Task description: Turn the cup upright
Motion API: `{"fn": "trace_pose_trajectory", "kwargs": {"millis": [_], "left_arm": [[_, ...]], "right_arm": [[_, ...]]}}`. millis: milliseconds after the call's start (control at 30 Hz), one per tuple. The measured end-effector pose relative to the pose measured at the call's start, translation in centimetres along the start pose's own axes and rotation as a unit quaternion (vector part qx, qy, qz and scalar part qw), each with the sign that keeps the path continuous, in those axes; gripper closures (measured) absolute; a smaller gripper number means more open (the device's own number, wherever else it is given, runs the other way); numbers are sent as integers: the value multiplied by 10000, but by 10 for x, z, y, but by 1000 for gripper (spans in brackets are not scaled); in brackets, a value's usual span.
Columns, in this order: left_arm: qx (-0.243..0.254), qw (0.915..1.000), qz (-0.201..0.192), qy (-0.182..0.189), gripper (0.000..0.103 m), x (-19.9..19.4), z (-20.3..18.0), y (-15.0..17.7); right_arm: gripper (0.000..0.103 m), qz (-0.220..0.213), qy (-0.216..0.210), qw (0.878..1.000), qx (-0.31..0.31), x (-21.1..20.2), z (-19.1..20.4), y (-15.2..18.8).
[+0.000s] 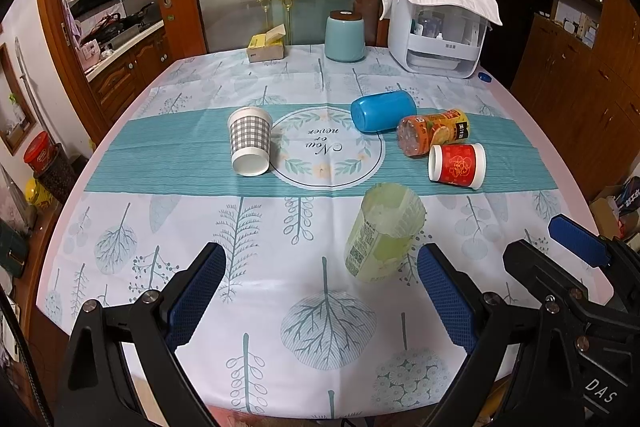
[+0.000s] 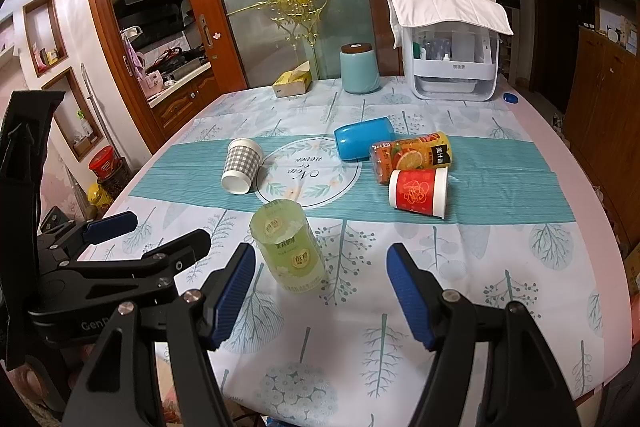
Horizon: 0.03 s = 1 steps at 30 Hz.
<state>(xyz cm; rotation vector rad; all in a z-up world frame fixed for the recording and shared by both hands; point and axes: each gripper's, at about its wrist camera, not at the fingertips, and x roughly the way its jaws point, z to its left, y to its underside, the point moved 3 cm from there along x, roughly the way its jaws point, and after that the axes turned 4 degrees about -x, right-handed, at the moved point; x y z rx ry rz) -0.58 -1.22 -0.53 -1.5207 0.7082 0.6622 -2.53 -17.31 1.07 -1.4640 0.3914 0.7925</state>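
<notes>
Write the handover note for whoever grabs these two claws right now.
Left claw: open, empty, hovering over the near table edge.
Right claw: open, empty, alongside it.
Green translucent cup: nearest, between both claws, seemingly mouth-down.
On their sides across the teal runner: checked paper cup, blue plastic cup, orange juice bottle, red paper cup; the bottle touches the blue and red cups.
Done: nothing is gripped.
Left: grasp a cup, likely the green one, and set it upright.
</notes>
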Motion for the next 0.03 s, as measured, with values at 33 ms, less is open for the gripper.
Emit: {"fn": "trace_pose_trajectory", "kwargs": {"millis": [33], "left_arm": [[6,10000,7,-4,7,1,-2,-1]], "right_arm": [[34,7,0,10000,5,0,0,1]]}}
